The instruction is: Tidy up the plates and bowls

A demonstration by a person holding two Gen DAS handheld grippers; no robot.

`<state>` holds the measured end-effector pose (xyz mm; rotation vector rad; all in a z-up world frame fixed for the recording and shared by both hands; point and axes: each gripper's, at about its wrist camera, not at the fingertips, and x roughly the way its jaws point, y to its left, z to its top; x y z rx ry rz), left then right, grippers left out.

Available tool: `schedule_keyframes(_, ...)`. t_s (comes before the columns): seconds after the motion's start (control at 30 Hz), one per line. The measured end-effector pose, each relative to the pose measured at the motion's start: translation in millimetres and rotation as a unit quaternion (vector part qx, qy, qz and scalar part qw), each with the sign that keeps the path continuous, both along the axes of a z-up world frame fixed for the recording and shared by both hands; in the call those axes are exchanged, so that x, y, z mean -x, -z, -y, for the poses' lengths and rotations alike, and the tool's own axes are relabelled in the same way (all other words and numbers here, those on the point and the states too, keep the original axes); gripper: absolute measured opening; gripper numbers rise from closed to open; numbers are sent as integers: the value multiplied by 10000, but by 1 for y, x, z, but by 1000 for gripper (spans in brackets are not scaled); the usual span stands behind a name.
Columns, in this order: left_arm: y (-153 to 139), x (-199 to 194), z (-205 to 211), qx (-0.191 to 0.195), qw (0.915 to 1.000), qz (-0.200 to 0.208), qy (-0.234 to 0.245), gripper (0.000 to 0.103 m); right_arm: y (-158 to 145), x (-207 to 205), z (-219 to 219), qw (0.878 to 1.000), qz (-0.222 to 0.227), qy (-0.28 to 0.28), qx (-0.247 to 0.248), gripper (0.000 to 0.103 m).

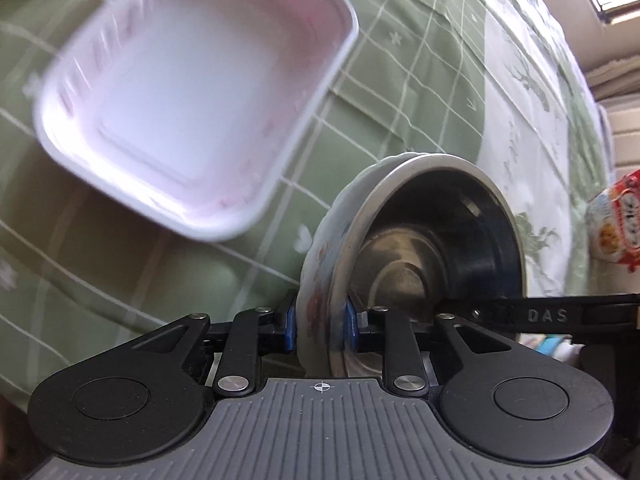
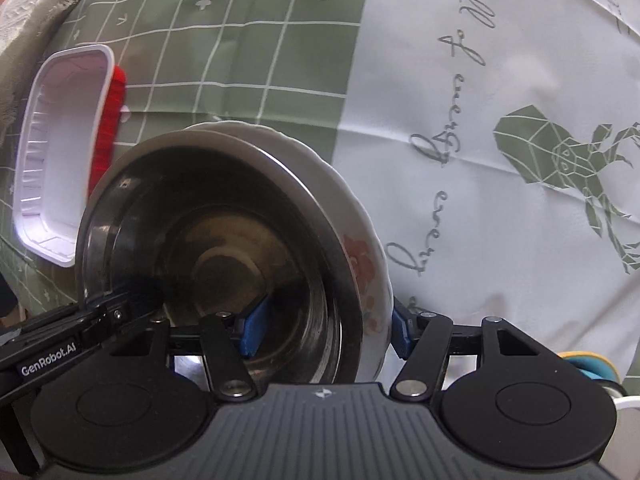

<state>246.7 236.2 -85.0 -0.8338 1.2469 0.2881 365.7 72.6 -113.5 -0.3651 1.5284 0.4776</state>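
Left wrist view: the left gripper (image 1: 320,326) is clamped on the near rim of the stacked floral plate (image 1: 316,276) and steel bowl (image 1: 432,248), one pad outside the plate, the other inside the bowl. The white tray (image 1: 188,108) lies up and to the left on the desk (image 1: 400,80).

Right wrist view: the right gripper (image 2: 324,332) pinches the same stack's rim, steel bowl (image 2: 224,240) nested in floral plate (image 2: 360,256). The white tray (image 2: 60,152) sits far left, so the left gripper seems nearer it.
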Motion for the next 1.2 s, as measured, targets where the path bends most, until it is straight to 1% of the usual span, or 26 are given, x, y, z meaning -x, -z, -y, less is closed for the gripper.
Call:
schedule_keyframes(0.03,-3,-2,-2,-182,9998,-50,99,25,2,3,-2,10000,-32,1,-47,61)
schedule_keyframes(0.07,-4,-2,-3,-267,9995,-75,174,26,3,6,-4,10000,-35,12,-63,61)
schedule_keyframes(0.2,-2,0,-8,-178,9995,-103,248,25,4,11,0,9998,27,85,-175,61)
schedule_keyframes(0.33,-5,4,-14,-115,9998,-120,149,22,1,8,12,9991,31,167,-393,61)
schedule_keyframes(0.37,-8,6,-15,-135,9998,-120,125,22,-3,4,14,9988,99,136,-450,61)
schedule_keyframes(0.43,-20,8,-13,-300,9994,-146,121,22,-16,6,19,9981,328,85,-508,61)
schedule_keyframes(0.47,-27,9,-12,-420,9989,-132,138,22,-29,7,21,9971,496,63,-576,61)
schedule_keyframes(0.53,-50,9,-5,-866,9959,-3,249,18,-56,12,32,9937,775,45,-807,61)
schedule_keyframes(0.57,-62,7,0,-1048,9939,139,322,18,-72,10,40,9912,928,46,-943,61)
schedule_keyframes(0.6,-72,5,3,-1075,9929,325,383,18,-89,10,48,9881,1108,58,-1061,61)
schedule_keyframes(0.63,-81,2,6,-979,9926,551,451,18,-104,12,60,9840,1361,103,-1149,61)
schedule_keyframes(0.67,-89,-2,11,-746,9920,851,566,19,-116,15,72,9788,1692,183,-1141,61)
schedule_keyframes(0.7,-95,-8,17,-403,9892,1209,719,19,-127,17,83,9716,2093,254,-1078,61)
schedule_keyframes(0.73,-98,-14,23,-121,9854,1466,855,20,-139,17,97,9621,2516,321,-998,61)
schedule_keyframes(0.77,-100,-24,35,95,9817,1612,1008,21,-147,19,111,9520,2888,415,-926,62)
schedule_keyframes(0.8,-102,-32,45,164,9800,1623,1135,21,-154,18,126,9426,3181,525,-865,62)
schedule_keyframes(0.83,-103,-42,62,132,9784,1585,1319,21,-158,16,140,9342,3418,649,-788,62)
schedule_keyframes(0.87,-104,-50,76,73,9767,1540,1496,21,-158,12,152,9300,3530,748,-702,62)
schedule_keyframes(0.9,-106,-57,87,46,9748,1507,1644,21,-157,11,163,9306,3514,803,-637,62)
schedule_keyframes(1.0,-109,-65,123,94,9697,1348,2035,21,-154,11,199,9438,3062,926,-831,62)
schedule_keyframes(1.07,-110,-67,138,108,9681,1209,2193,21,-142,18,215,9515,2739,1032,-943,62)
schedule_keyframes(1.2,-103,-67,161,-49,9641,901,2498,22,-112,38,226,9620,2366,1085,-825,62)
